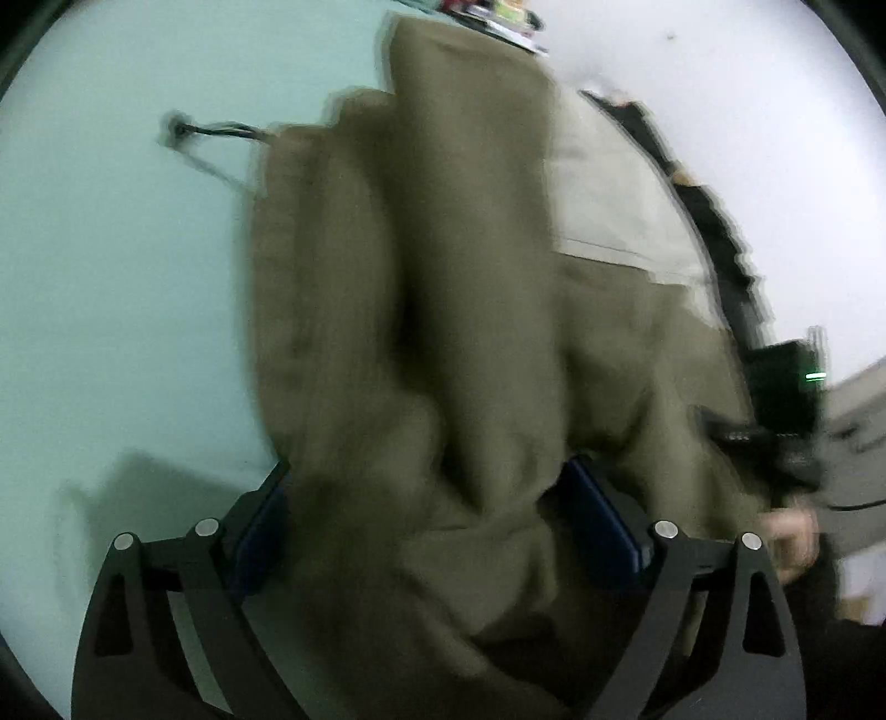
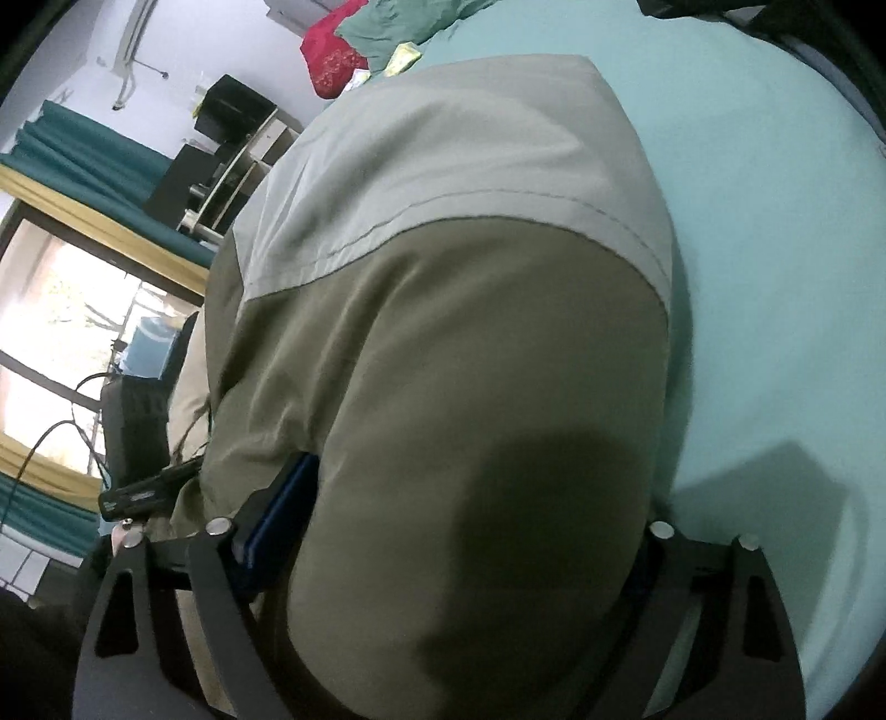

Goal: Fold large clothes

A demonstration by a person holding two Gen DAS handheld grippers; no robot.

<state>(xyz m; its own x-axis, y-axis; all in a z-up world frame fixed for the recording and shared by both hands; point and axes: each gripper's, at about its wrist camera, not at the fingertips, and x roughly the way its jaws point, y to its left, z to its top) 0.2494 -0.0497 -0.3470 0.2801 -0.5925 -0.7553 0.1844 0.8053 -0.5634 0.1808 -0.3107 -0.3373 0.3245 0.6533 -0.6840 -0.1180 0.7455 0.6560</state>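
A large olive-green garment [image 1: 443, 288] with a light grey panel [image 1: 609, 183] lies bunched on the pale green bed sheet [image 1: 111, 249]. My left gripper [image 1: 426, 498] has a thick bundle of the olive cloth between its blue-padded fingers [image 1: 598, 520]. In the right wrist view the same garment [image 2: 443, 343] with its grey panel [image 2: 443, 149] fills the middle. My right gripper [image 2: 459, 515] holds the cloth between its fingers; the left blue pad [image 2: 282, 504] shows, the right pad is hidden by cloth. A black drawstring [image 1: 216, 133] trails onto the sheet.
Red and teal clothes [image 2: 354, 39] lie at the far end of the bed. A black shelf unit [image 2: 221, 138], teal curtains [image 2: 83, 155] and a bright window [image 2: 61, 332] stand to the left. The other gripper and hand [image 1: 786, 487] show at the right.
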